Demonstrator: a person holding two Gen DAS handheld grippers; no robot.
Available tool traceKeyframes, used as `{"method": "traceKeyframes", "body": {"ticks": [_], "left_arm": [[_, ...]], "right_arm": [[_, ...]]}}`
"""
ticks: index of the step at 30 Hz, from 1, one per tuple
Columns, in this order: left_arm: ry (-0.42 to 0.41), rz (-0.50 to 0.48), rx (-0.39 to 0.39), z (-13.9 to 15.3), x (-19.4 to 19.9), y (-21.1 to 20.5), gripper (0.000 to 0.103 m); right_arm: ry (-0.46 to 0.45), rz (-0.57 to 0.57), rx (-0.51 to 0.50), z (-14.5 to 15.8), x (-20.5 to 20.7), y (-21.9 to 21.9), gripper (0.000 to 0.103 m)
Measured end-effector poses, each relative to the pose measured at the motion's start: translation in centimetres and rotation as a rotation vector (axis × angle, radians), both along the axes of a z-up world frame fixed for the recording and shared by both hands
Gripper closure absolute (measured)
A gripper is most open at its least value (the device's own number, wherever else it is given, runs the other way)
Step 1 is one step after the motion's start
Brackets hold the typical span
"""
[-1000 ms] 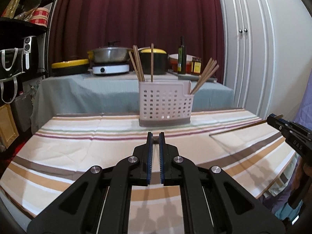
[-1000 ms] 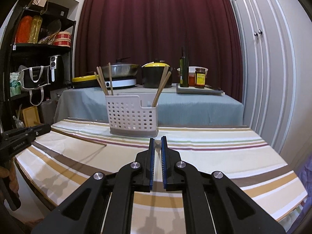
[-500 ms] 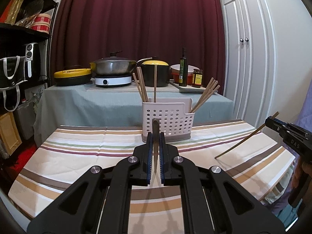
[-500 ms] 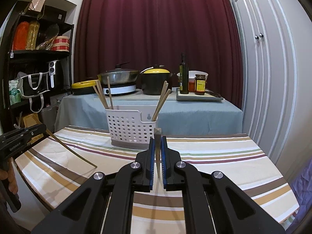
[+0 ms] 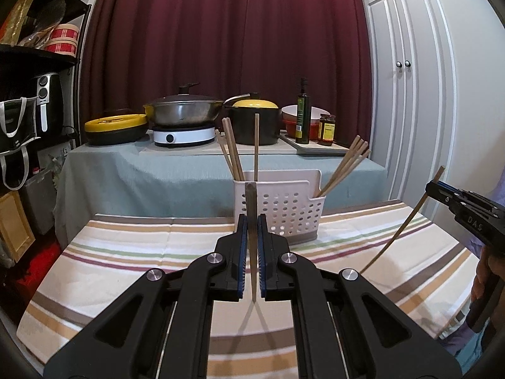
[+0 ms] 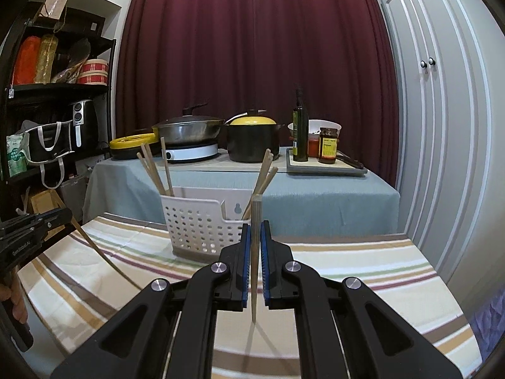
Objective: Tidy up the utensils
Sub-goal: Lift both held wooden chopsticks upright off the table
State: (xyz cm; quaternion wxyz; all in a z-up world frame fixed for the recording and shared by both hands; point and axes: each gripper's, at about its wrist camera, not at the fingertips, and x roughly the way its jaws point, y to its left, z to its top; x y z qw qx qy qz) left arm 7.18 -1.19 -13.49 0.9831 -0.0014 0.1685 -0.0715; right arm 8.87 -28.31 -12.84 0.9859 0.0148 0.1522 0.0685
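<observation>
Stripes of beige, brown, green and maroon run across the cloth on the desk (image 5: 132, 252), which carries a white perforated caddy (image 5: 284, 211) near its far edge. Behind it a second desk (image 5: 151, 170) under a grey-blue cover holds a wok (image 5: 184, 113) on a white hotplate, a black pot with a yellow lid (image 5: 254, 123), a dark oil bottle (image 5: 303, 113), a jar and a red-and-white bowl. A maroon curtain (image 5: 227, 31) fills the back wall, white cupboard doors (image 5: 410, 94) stand at the right, and a black shelf (image 6: 56, 88) with bags and tins stands at the left.

The left tool (image 5: 251, 252) is clenched on one wooden chopstick (image 5: 251, 214), held near upright above the cloth in front of the caddy. The right tool (image 6: 255, 259) grips a second chopstick (image 6: 256, 230) the same way. More chopsticks (image 5: 235, 154) lean in the caddy's left compartment, and another bunch (image 5: 347, 164) leans out of its right one.

The fisheye rim cuts off the desk's near corners and the shelf's top. In each view the other tool shows only at the frame edge, its handle and the hand holding it mostly out of sight. Labels on the bottle and jar are too small to read.
</observation>
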Motion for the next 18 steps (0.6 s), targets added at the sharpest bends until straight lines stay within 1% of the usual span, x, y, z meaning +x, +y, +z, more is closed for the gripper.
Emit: {"method": "traceKeyframes", "body": {"ticks": [8,18], "left_arm": [[0.001,0.004,-0.007,0.7,2.9,0.0,0.096],[0.004,-0.005,-0.008,0.9,4.9,-0.1,0.096]], "right_arm": [[-0.004,0.001,0.007,0.3,2.1,-0.2,0.096],[0.0,0.008,0.014,0.5,3.4,-0.2,0.096]]}}
